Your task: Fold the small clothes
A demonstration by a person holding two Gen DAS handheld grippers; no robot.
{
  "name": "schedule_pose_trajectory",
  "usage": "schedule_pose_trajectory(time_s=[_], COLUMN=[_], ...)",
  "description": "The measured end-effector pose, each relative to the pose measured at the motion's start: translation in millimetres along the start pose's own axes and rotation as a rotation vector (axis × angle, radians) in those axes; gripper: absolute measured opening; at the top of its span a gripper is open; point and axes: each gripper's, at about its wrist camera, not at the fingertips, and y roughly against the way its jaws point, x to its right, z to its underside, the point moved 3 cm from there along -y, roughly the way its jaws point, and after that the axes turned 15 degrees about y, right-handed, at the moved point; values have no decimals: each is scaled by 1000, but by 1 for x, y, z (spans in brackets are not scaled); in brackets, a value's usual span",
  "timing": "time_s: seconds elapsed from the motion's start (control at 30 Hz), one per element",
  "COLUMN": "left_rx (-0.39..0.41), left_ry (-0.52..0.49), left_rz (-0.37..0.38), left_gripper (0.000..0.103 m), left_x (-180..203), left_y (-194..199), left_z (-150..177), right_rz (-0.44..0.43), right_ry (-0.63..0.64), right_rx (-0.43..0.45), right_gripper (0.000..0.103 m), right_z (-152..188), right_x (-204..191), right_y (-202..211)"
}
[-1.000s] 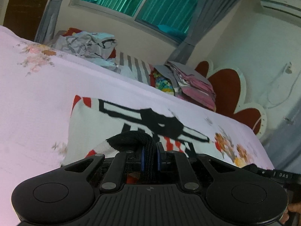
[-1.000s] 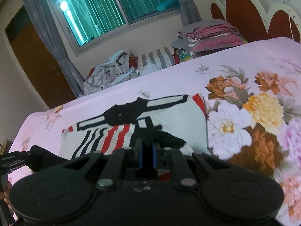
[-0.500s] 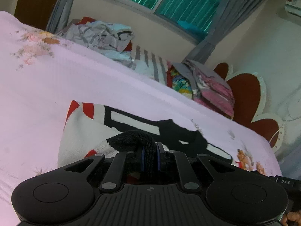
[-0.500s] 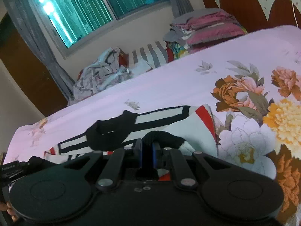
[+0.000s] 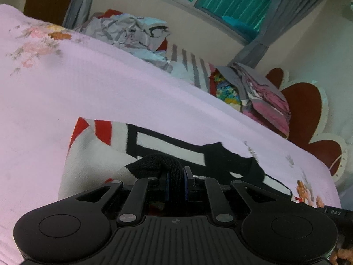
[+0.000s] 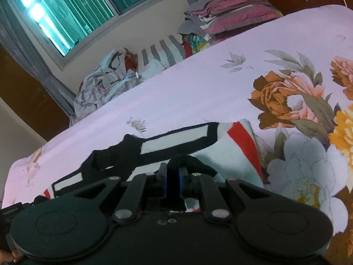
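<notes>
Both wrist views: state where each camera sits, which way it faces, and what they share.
Left wrist view: on the left gripper, looking along its fingers across the pink bedspread toward the window; fingertips show bottom right.
Right wrist view: on the right gripper, facing the same window over the floral print; fingertips show bottom left.
Shared: the striped garment, its black edge pinched by both, and the clothes pile.

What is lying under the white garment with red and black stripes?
Under the garment lies the pink floral bedsheet, visible all around it. The sheet directly beneath is covered, so anything there cannot be seen.
</notes>
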Motion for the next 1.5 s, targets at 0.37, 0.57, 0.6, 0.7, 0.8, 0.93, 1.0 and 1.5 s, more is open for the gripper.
schedule_pose_trajectory(time_s=[0.37, 0.57, 0.6, 0.7, 0.8, 0.93, 1.0, 1.5], left_rx=[-52, 50, 56, 53, 17, -37, -35, -3], left_ry=[136, 124, 112, 18, -131, -205, -232, -229], left_rz=[19, 47, 39, 37, 31, 34, 5, -57], left_gripper=[33, 70, 70, 70, 70, 70, 70, 43], left_x=[-12, -5, -4, 3, 18, 36, 38, -2], left_y=[-14, 4, 6, 9, 2, -13, -20, -4], left_z=[-12, -32, -33, -27, -6, 23, 28, 26], right_rz=[51, 93, 92, 92, 70, 38, 27, 186], right_ry=[41, 113, 117, 150, 210, 271, 293, 355], right_rx=[13, 55, 70, 112, 85, 32, 10, -21], right_gripper=[28, 31, 31, 30, 27, 26, 26, 0], right_z=[-12, -20, -21, -22, -19, -9, -5, 5], right_x=[6, 6, 6, -1, -13, -33, -41, -19], right_y=[-11, -3, 0, 6, -4, -23, -31, -38])
